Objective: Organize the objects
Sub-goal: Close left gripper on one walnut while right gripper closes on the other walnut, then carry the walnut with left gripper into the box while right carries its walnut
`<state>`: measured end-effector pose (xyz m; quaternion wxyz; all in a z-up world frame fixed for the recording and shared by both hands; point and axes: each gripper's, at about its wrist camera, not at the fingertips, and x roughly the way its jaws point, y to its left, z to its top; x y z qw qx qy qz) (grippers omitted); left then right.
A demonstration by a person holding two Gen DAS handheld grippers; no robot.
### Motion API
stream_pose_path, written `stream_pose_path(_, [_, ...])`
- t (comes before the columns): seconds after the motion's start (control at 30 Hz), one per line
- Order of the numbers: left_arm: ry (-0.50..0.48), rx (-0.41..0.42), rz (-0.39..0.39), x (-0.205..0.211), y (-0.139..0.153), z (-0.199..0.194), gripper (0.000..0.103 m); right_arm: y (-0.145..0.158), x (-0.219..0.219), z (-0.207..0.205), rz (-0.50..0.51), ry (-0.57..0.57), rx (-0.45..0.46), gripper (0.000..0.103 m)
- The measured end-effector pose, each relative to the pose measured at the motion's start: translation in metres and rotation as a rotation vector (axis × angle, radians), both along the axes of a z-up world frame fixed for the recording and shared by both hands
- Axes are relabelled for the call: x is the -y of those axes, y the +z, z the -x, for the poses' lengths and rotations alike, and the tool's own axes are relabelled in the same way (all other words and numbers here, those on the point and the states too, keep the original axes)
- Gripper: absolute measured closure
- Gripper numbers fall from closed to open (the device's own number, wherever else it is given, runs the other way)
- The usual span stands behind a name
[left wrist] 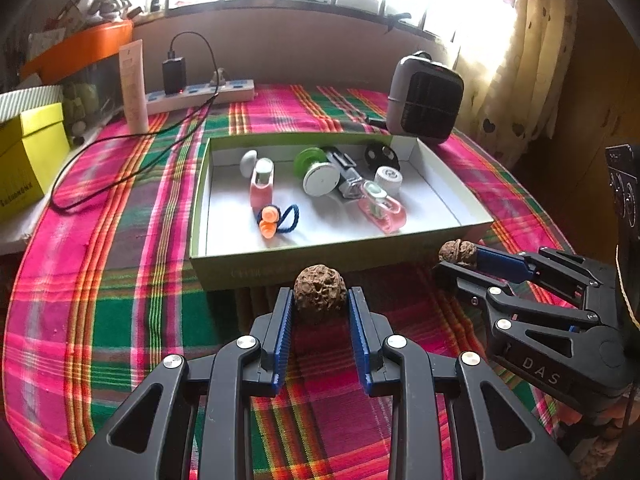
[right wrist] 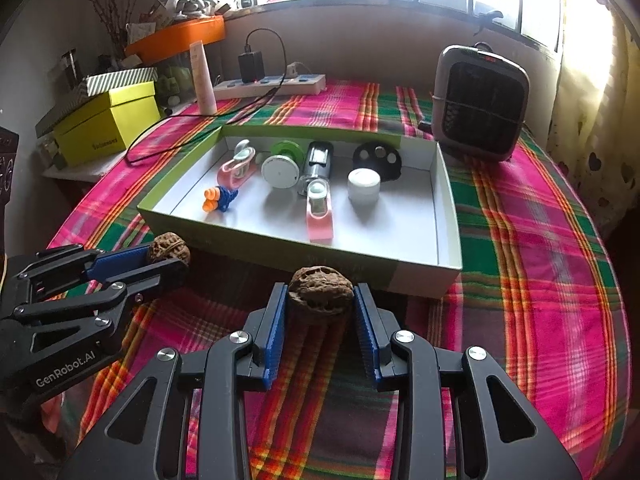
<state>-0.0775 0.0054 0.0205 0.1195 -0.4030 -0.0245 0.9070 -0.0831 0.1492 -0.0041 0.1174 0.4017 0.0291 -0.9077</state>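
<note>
My left gripper (left wrist: 320,296) is shut on a brown walnut (left wrist: 320,288), held just before the near wall of a shallow green box (left wrist: 256,270). My right gripper (right wrist: 321,296) is shut on a second walnut (right wrist: 320,286), also just short of the box's near wall (right wrist: 280,248). Each gripper shows in the other's view: the right gripper (left wrist: 456,258) with its walnut (left wrist: 458,252), the left gripper (right wrist: 168,256) with its walnut (right wrist: 169,248). The box holds pink clips (right wrist: 319,212), orange earplugs on a blue cord (left wrist: 267,222), a green-and-white spool (left wrist: 318,172), a white cap (right wrist: 363,185) and a black disc (right wrist: 377,158).
A plaid cloth (right wrist: 540,240) covers the round table. A grey heater (right wrist: 480,104) stands behind the box on the right. A power strip (left wrist: 200,94) with a black charger and cable, a cream tube (left wrist: 134,86) and a yellow box (left wrist: 28,152) stand at the back left.
</note>
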Motion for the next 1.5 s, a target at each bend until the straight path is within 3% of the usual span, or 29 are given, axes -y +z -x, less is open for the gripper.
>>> stream_pose_path(0.7, [-0.009,-0.041,-0.024,-0.009,0.024,0.030,0.078,0.020,-0.007,0.021,-0.009,-0.017,-0.052,0.069])
stream_pose_path(1.5, [0.003,0.008,-0.005,-0.021,0.005,0.077,0.078,0.004,-0.023,0.071,-0.023,-0.051,-0.005,0.069])
